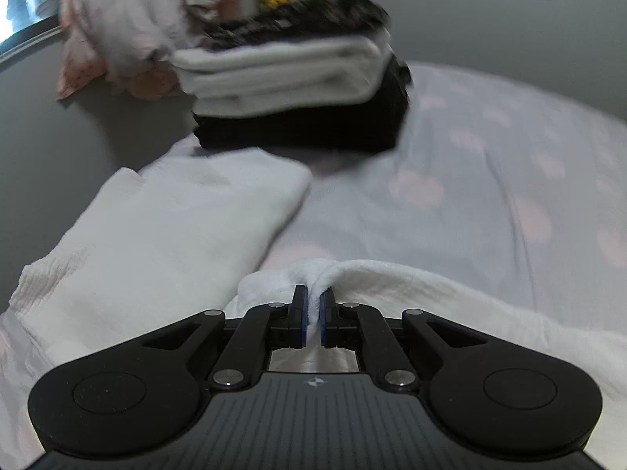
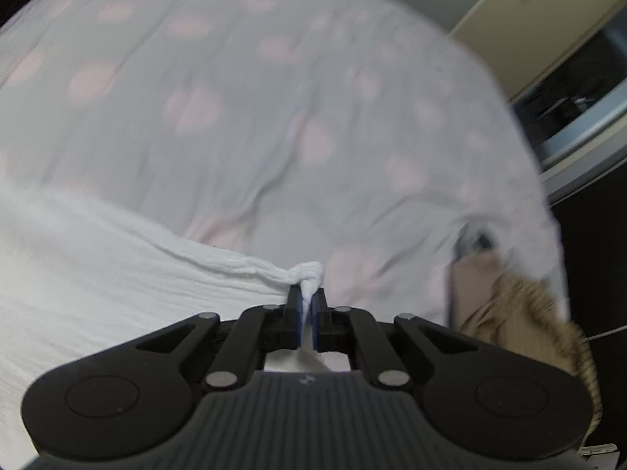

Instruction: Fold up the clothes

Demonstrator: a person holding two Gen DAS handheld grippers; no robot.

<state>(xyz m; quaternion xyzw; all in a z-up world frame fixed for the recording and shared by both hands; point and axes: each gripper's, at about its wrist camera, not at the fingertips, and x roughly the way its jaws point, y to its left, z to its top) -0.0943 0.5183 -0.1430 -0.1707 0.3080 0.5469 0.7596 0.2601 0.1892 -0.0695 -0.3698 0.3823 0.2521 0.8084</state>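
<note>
Over the bedsheet [image 2: 274, 78], both claws [image 1: 312, 297] [image 2: 308, 297] tilt downward, pinching white cloth [image 1: 156, 215].

Left gripper [image 1: 312, 305] pinched tight on a bunched edge of the white garment [image 1: 164, 211], lying on the pink-spotted sheet [image 1: 490, 180]. Folded stack [image 1: 298, 90] beyond: dark on top, white, black underneath. Crumpled pile [image 1: 125, 35] left of it.

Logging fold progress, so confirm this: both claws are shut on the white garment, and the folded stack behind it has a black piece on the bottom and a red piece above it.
One detail is wrong: the piece above the black one in the folded stack is white, not red, as the left wrist view shows. The rest holds: the left claw and right claw are each shut on the white garment.
</note>
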